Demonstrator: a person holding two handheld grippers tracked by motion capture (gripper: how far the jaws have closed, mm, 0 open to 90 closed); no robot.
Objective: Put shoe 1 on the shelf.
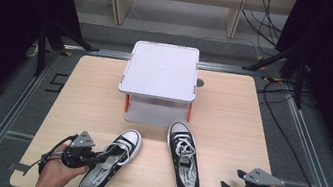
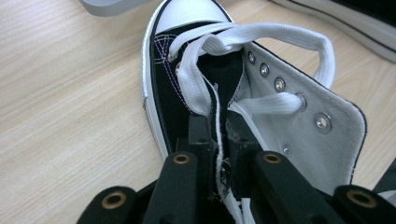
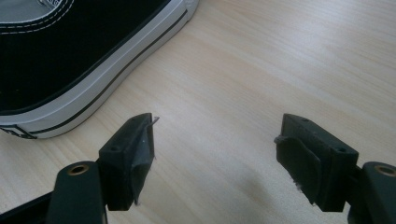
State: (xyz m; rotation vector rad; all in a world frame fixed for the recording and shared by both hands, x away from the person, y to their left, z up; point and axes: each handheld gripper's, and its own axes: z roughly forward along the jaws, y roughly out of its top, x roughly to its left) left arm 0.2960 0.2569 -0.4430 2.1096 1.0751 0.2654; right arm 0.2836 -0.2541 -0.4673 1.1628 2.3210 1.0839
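Two black high-top sneakers with white soles and laces lie on the wooden table (image 1: 233,109). The left sneaker (image 1: 110,165) points up and to the right, and the right sneaker (image 1: 184,159) lies beside it, toe toward the box. My left gripper (image 1: 96,156) reaches into the left sneaker's opening. In the left gripper view its jaws (image 2: 218,123) are pinched on the thin edge of the sneaker's upper (image 2: 205,70), just below the loose white lace (image 2: 261,35). My right gripper (image 1: 231,182) rests open near the table's front right. Its jaws (image 3: 217,135) stand wide over bare wood, beside the right sneaker's sole (image 3: 93,88).
A grey lidded box (image 1: 160,70) on short red legs stands at the table's middle back, close to the right sneaker's toe. Bare wood lies to either side of it. Dark stands and cables surround the table on the floor.
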